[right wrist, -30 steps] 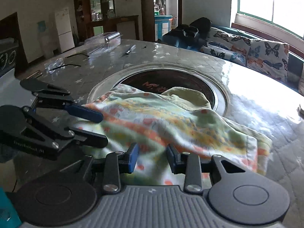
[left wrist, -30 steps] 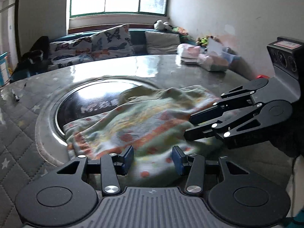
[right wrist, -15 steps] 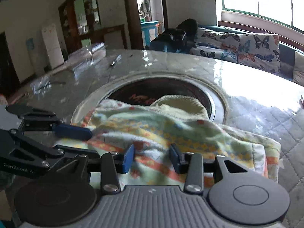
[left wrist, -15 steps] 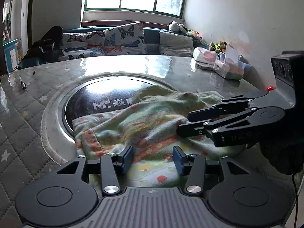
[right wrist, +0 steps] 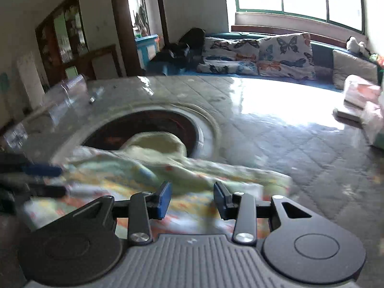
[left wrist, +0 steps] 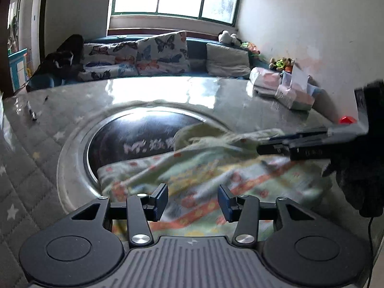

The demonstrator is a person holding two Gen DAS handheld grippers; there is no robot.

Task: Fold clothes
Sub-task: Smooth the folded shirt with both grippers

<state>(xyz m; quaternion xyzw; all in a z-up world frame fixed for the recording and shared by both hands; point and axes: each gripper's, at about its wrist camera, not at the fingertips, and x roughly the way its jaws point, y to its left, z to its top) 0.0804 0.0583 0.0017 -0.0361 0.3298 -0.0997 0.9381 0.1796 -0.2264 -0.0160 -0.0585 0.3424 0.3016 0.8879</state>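
Observation:
A pale green garment [left wrist: 216, 165] with orange and red print lies crumpled on the quilted table, its far edge over the round dark inset [left wrist: 134, 139]. My left gripper [left wrist: 193, 199] is open just above the garment's near edge, with nothing between its blue pads. The right gripper [left wrist: 264, 147] reaches in from the right over the cloth, blurred. In the right wrist view the right gripper [right wrist: 192, 200] is open over the same garment [right wrist: 148, 175], holding nothing. The left gripper [right wrist: 55, 180] shows blurred at the left edge.
A pen [left wrist: 32, 114] lies at the table's left. Tissue packs [left wrist: 295, 96] and a small red item [left wrist: 348, 120] sit at the far right. A clear plastic box [right wrist: 69, 88] stands far left. A sofa [left wrist: 144, 55] lies beyond the table. A dark gloved hand [left wrist: 360, 180] holds the right gripper.
Both grippers have drawn back and lifted off the garment, staying open. The right gripper has slid toward the right edge of the left wrist view. The cloth looks blurred now.

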